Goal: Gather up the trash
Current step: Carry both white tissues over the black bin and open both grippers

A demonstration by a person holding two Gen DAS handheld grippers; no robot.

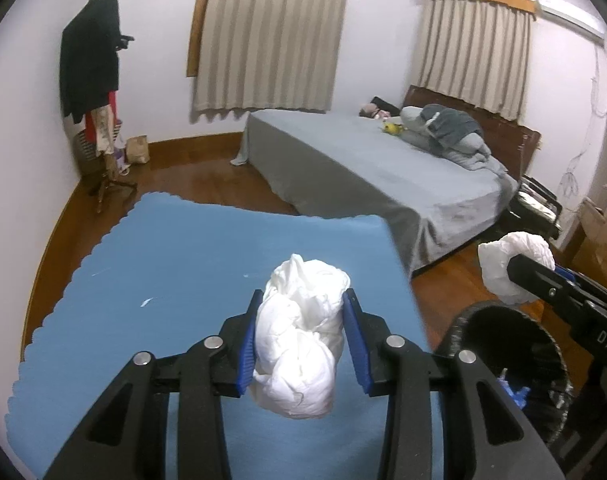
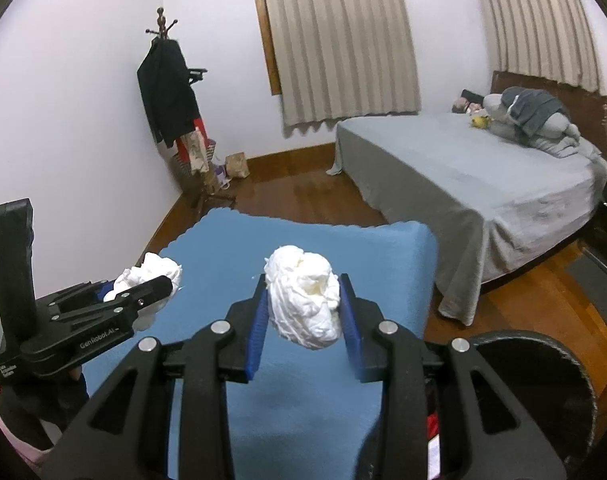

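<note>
**Two paper wads held over the blue table**

The left gripper (image 1: 303,320) is clamped on a white paper wad (image 1: 299,344). The wad sits right between the two blue pads (image 1: 249,348) and pokes out in front and below. It hangs in the air above the blue table (image 1: 143,264).

The right gripper (image 2: 305,304) is clamped on a second wad (image 2: 303,296). Its pads squeeze this one from both sides too, and it is also up off the table.

Each gripper shows in the other's view, with its wad sticking out of the tip. The two stand side by side, a little apart.

A black bin (image 1: 515,364) stands just beside the table on the right, low down near the right gripper. Its mouth is open.

Farther back is a wood floor (image 2: 303,196). Then come a grey bed (image 2: 463,176), a coat rack (image 1: 99,80) in the corner, and curtains (image 1: 267,36).
</note>
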